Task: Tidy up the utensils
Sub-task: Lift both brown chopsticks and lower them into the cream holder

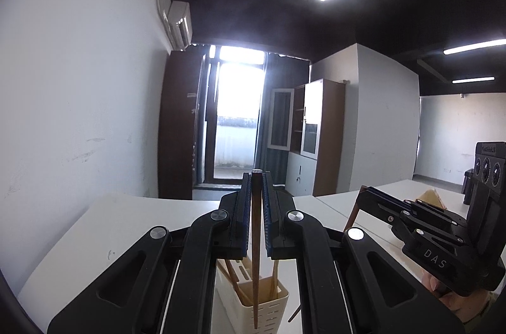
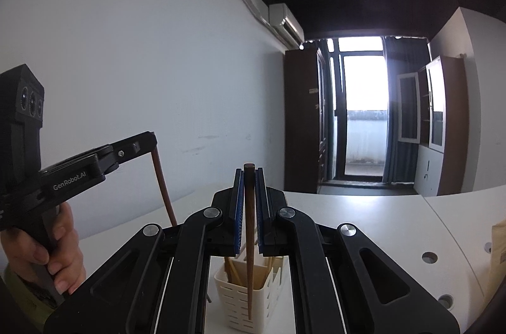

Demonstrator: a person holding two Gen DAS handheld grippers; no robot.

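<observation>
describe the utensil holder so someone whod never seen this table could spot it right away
On the white table, right below both grippers, stands a cream plastic utensil holder. Its walls are slotted, and pale wooden chopsticks lean inside it, unlike the brown paper bag farther right.

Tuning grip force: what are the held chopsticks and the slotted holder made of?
Chopstick in the left gripper: looks like dark brown wood, matte, tapered; lacquered bamboo is possible. Chopstick in the right gripper: same look. Utensil holder: seems cream moulded plastic, with regular drain slots and a faint sheen.
</observation>
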